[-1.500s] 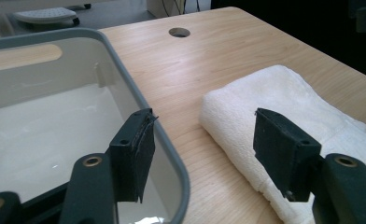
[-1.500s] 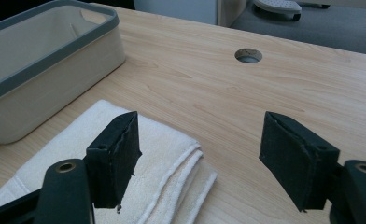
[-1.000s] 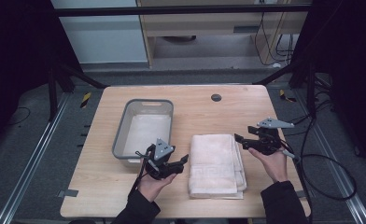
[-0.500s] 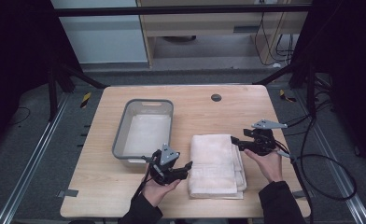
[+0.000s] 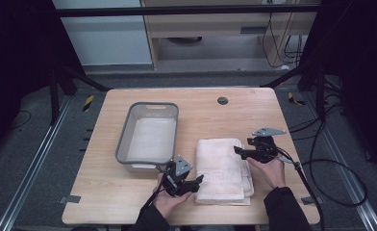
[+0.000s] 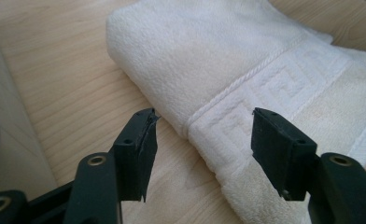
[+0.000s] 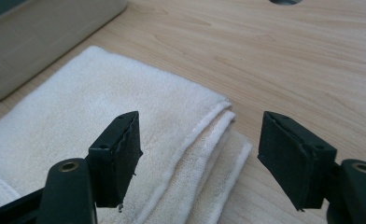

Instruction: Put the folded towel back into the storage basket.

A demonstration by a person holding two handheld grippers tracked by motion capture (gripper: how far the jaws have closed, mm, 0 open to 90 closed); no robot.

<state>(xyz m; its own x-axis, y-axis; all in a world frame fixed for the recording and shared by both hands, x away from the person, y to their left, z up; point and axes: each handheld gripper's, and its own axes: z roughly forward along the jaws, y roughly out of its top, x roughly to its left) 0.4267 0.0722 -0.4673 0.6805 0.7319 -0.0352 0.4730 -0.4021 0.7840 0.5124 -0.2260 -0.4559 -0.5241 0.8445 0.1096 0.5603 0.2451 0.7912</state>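
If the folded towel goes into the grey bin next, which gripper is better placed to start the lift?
Probably the left gripper: it is open at the folded towel on the side facing the grey bin. The right gripper, also open, is at the far-side edge.

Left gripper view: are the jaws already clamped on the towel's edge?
No, the left gripper has its jaws spread apart, the folded towel lying ungripped between and beyond them.
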